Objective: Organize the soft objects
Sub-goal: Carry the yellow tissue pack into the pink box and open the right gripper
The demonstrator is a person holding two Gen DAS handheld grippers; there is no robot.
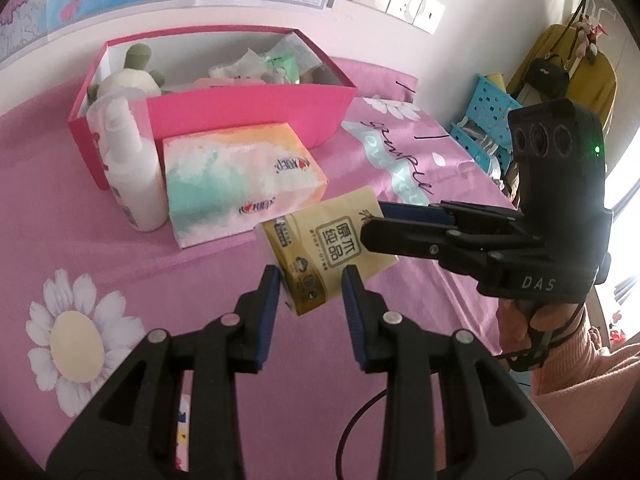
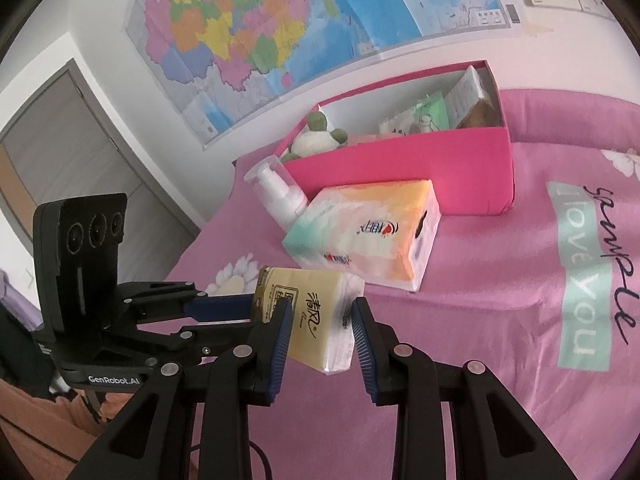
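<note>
Yellow plastic wraps the small tissue pack point(image 1: 324, 254) that we hold up above the pink bedsheet point(image 1: 120, 248), between both grippers. Its broad face carries a grey square label with white characters, and one end shows a crinkled clear seal with white tissue behind it. In the right wrist view the narrower side is pale yellow with dark script. Our left gripper point(image 1: 310, 280) has its blue-padded jaws narrowly parted, pinching the near end of the pack. Our right gripper point(image 2: 320, 312) does the same at the other end, its jaws set on the pack's two sides.

Just beyond the pack lies a larger tissue pack point(image 1: 240, 184) printed in peach, white and mint, resting on the bed against the front wall of a pink box point(image 1: 256, 108). A white pump bottle point(image 1: 132, 176) stands beside it at the box's corner. Inside the box we see a green and cream plush toy point(image 1: 132, 76) at one end and several small packets point(image 1: 276, 64) at the other. A coloured map point(image 2: 256, 32) hangs on the wall behind.
</note>
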